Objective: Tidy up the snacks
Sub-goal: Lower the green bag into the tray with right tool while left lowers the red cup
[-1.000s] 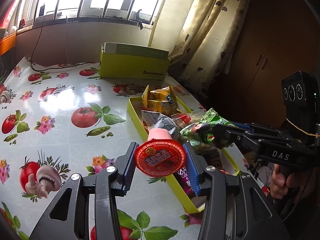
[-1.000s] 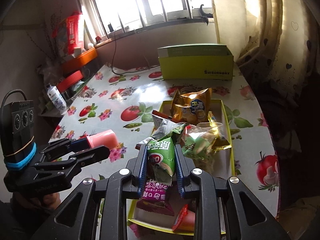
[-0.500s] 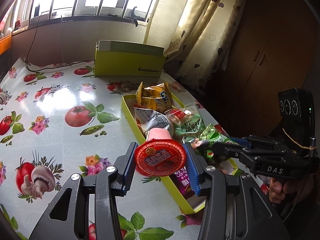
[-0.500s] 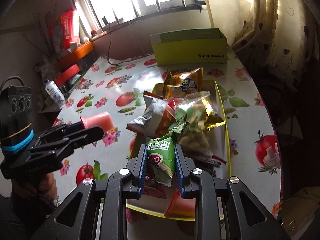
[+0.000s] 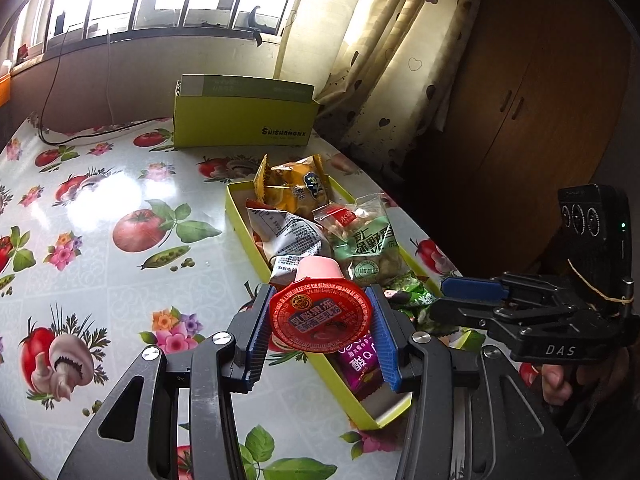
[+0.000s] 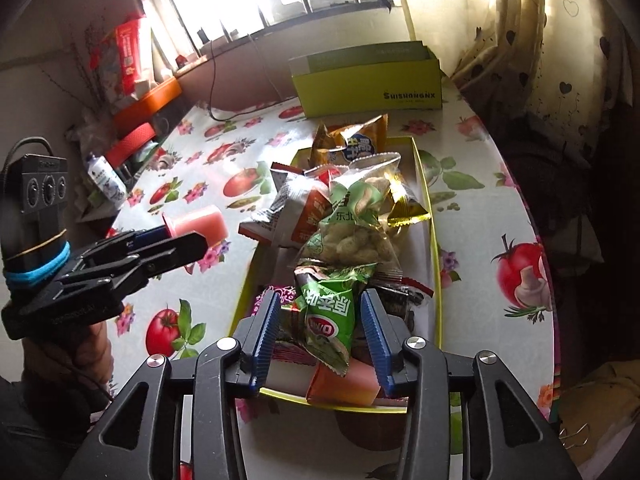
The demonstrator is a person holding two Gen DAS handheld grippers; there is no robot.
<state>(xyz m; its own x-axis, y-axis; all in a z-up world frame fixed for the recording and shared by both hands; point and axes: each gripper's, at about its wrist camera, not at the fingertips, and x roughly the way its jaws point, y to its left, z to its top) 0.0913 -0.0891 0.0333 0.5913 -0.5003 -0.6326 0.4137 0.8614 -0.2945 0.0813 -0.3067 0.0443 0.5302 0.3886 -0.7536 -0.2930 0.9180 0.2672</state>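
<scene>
My left gripper (image 5: pixel 320 320) is shut on a pink jelly cup (image 5: pixel 320 314) with a red foil lid, held above the near left rim of the yellow-green tray (image 5: pixel 240 220). From the right wrist view the same cup (image 6: pixel 200 224) hangs left of the tray (image 6: pixel 434 240). My right gripper (image 6: pixel 320 296) hovers over the tray's near end and its jaws are opening. A green snack packet (image 6: pixel 330 320) lies between the pads on the pile of snacks, and neither pad touches it. In the left wrist view the right gripper (image 5: pixel 444 298) reaches in from the right.
The tray holds several packets: an orange bag (image 6: pixel 352 140), a peanut bag (image 6: pixel 360 236), a purple packet (image 5: pixel 360 364). A yellow-green box (image 5: pixel 244 124) stands at the table's far edge. A bottle (image 6: pixel 105 178) and orange bins (image 6: pixel 148 100) sit off the left side. Curtains hang on the right.
The right jaws have spread and let go of the green packet, which now rests on the snacks in the tray. The right gripper sank a little. The left gripper kept still with the cup.
</scene>
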